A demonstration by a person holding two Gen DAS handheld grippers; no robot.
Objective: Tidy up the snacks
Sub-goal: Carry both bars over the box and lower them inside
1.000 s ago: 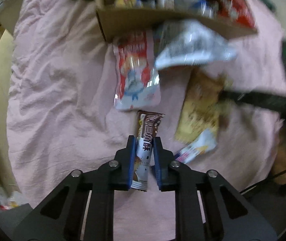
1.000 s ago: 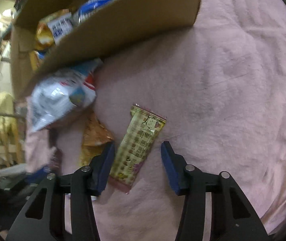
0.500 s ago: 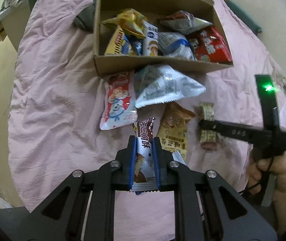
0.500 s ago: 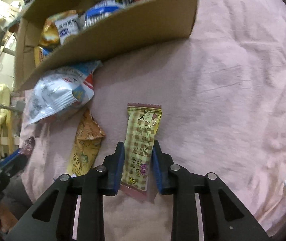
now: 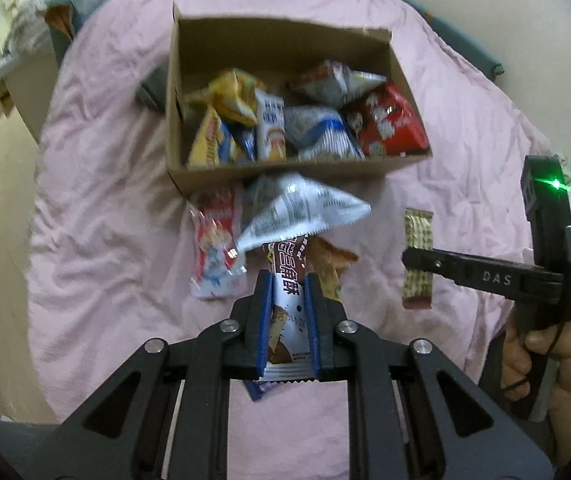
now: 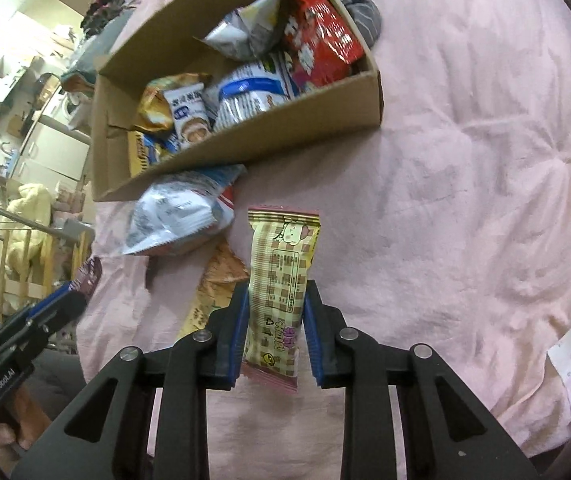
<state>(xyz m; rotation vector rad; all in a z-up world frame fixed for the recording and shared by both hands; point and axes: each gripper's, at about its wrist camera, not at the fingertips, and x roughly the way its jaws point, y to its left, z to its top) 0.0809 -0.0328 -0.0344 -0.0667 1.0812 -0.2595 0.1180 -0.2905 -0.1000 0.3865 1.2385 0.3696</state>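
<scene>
Brown-and-white chocolate wafer packet [image 5: 287,304] has risen clear of the pink bedsheet [image 5: 97,248], clamped in the left gripper [image 5: 288,320], facing the open cardboard box [image 5: 281,172]

Right gripper [image 6: 272,334], open a second ago, now pinches the beige checked snack bar [image 6: 281,280], lifted; both look ready for boxing
</scene>
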